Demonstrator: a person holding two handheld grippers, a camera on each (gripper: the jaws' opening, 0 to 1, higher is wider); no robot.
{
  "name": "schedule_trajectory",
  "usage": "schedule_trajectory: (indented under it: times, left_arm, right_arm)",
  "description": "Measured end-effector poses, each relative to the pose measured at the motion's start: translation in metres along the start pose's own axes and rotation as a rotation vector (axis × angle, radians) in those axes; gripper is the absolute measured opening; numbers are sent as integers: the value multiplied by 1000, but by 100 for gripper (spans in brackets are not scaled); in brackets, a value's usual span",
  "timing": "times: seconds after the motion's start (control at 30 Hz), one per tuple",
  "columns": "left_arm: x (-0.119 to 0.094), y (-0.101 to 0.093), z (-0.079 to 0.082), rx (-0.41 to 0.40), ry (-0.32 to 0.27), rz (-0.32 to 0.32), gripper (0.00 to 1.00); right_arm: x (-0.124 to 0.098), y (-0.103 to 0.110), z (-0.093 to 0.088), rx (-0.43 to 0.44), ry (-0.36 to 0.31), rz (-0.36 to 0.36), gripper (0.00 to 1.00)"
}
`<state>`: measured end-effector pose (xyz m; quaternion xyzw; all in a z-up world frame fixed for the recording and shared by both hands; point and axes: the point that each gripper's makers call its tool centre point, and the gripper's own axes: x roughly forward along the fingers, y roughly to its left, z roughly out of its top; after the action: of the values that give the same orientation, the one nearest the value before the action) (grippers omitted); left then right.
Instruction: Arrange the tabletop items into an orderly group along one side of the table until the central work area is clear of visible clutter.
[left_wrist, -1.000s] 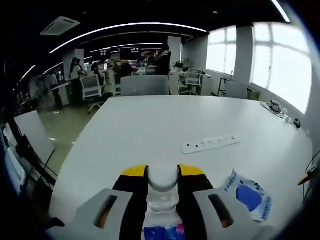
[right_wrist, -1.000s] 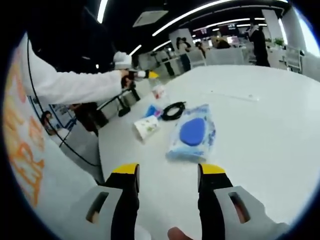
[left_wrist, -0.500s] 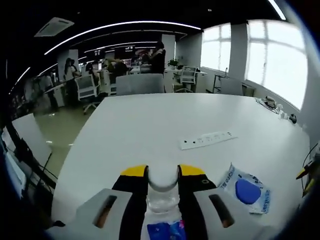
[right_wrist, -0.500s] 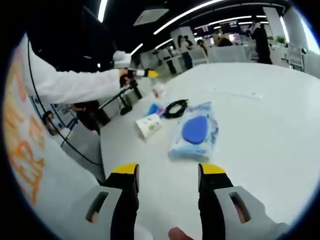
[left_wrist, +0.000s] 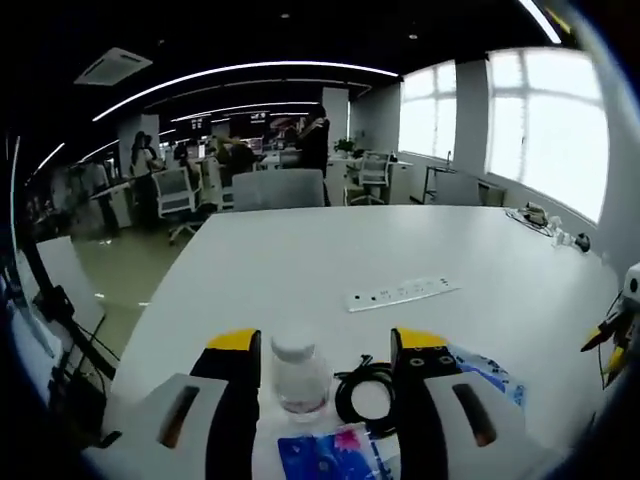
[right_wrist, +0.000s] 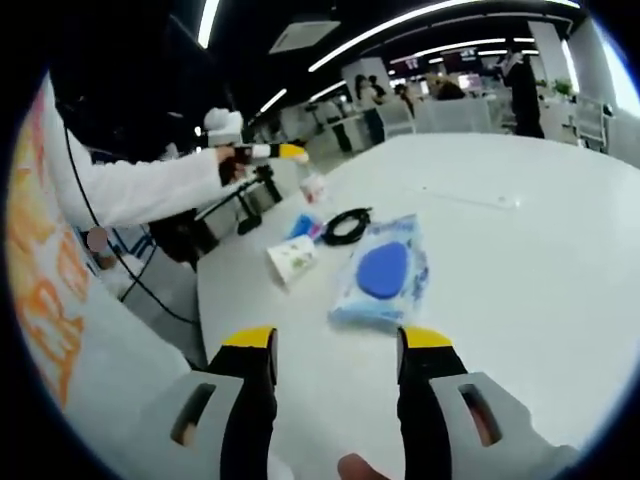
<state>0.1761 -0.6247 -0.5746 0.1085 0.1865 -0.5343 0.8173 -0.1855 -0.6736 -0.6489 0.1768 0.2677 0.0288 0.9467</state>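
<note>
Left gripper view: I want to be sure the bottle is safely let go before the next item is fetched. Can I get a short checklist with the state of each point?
1. Left gripper open, jaws spread: ok.
2. Small clear plastic bottle with white cap upright on the white table, touching neither jaw: ok.
3. Coiled black cable beside the bottle: touching it or apart, cannot tell.
4. Right gripper open and holding nothing: ok.
5. Blue-lidded wet wipes pack ahead of the right gripper, nothing between: ok.
6. White power strip out in the middle of the table, away from the group: not ok.
</note>
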Motion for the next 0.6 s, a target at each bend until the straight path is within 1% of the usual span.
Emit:
schedule_trajectory:
  times: [0.07,0.17,0.23,0.33,0.47,0.6]
  left_arm:
    - [-9,-6,-5,12,5,-6,53]
    - [-23,-15,-14,7,5,-14,53]
    - [-29,-20,-18,-13,1,-13,54]
    - [-43,-28,-21,-75,-36,-4,56]
    - [-55,-34,-31,-111,-50,9,56]
    - [-63,-37,-39,-146,-56,25,56]
  right_arm:
    - [-1,-4,0,3,1,-5,46]
    - [-1,-11,1,16,-2,-14,46]
    - [0,-16,2,27,-2,-18,46]
    - [-1,-19,8,42,-17,-19,46]
    - [-3,-20,17,31,-37,-24,46]
    - [-5,-20,13,37,-47,-29,46]
